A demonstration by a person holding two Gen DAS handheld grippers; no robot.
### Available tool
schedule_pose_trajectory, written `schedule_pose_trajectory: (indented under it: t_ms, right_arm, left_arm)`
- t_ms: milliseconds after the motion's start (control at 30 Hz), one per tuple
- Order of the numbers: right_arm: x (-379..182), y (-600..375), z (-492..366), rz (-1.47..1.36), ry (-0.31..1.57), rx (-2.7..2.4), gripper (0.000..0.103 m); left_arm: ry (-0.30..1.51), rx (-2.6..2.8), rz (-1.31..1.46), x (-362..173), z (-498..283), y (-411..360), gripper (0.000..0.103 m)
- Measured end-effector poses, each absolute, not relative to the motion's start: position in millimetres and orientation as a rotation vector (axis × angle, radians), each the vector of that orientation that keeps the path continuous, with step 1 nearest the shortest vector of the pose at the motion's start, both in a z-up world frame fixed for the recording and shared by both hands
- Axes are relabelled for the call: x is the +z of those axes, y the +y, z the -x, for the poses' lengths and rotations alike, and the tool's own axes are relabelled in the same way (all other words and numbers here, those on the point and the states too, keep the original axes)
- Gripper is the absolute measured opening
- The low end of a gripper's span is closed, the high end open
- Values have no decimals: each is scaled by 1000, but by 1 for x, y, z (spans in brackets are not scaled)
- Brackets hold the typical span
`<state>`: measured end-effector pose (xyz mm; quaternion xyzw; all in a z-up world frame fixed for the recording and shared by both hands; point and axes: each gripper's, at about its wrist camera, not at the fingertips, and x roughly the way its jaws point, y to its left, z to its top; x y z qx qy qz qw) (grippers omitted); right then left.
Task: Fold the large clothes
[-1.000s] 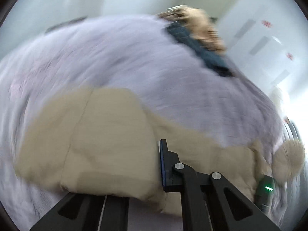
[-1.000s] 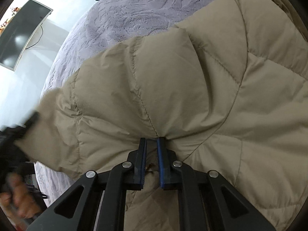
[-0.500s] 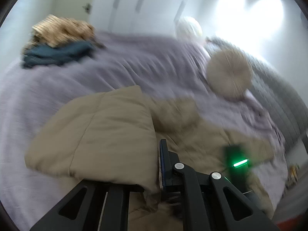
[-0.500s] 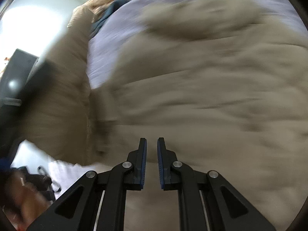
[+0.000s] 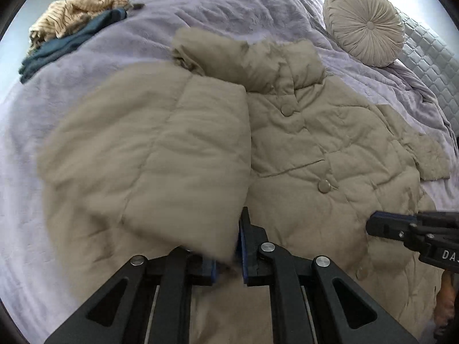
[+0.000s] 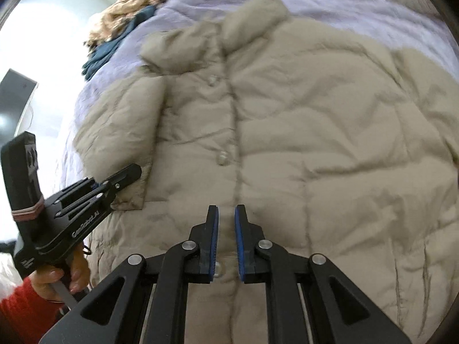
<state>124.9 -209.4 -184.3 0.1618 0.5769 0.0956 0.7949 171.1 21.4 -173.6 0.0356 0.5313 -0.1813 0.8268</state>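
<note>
A beige quilted puffer jacket (image 5: pixel 301 149) lies front up on the lilac bedspread (image 5: pixel 120 43), buttons and collar showing. Its left sleeve (image 5: pixel 160 154) is folded in over the chest. My left gripper (image 5: pixel 228 246) is shut on the cuff end of that sleeve; it also shows in the right wrist view (image 6: pixel 126 177) at the sleeve's edge. My right gripper (image 6: pixel 226 229) hovers over the jacket's (image 6: pixel 315 132) button line near the hem, jaws a narrow gap apart with nothing between them. It shows in the left wrist view (image 5: pixel 373 225) at the right.
A pile of folded clothes, tan striped over dark teal (image 5: pixel 71 25), sits at the bed's far left. A round pleated cushion (image 5: pixel 364 23) and a quilted grey headboard (image 5: pixel 430 57) are at the far right. A dark screen (image 6: pixel 14 97) stands left of the bed.
The left gripper has carried the sleeve across onto the jacket's front. The right gripper has let go of the fabric it pinched and now hovers over the button line.
</note>
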Motion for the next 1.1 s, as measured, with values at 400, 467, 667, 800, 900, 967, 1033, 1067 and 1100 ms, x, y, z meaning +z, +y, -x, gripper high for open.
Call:
schedule_pose_trajectory:
  t_ms: [400, 467, 667, 800, 900, 967, 1033, 1067, 1100]
  right_arm:
    - [-136, -112, -151, -128, 1132, 330, 102]
    - [-131, -83, -158, -26, 1095, 333, 102]
    - [-148, 6, -174, 320, 1011, 326, 102]
    - [-165, 24, -181, 491, 937, 210, 71]
    - [-157, -10, -187, 340, 961, 165, 5]
    - [-147, -47, -185, 159, 969, 139, 5]
    - [-138, -94, -179, -56, 964, 104, 5]
    - [-138, -118, -174, -157, 973, 77, 5]
    - [-142, -148, -169, -286, 995, 42, 5]
  left_arm:
    - [1097, -191, 32, -148, -138, 114, 13]
    - [1112, -137, 53, -154, -133, 135, 13]
    - [1158, -36, 127, -174, -125, 177, 13]
    - [1152, -13, 132, -177, -123, 185, 13]
    - [1137, -2, 134, -176, -126, 185, 13]
    - [1114, -8, 132, -172, -129, 182, 13]
    - [1105, -18, 136, -169, -135, 179, 13]
    - [1107, -26, 138, -169, -138, 176, 13]
    - [1108, -32, 141, -169, -141, 173, 13]
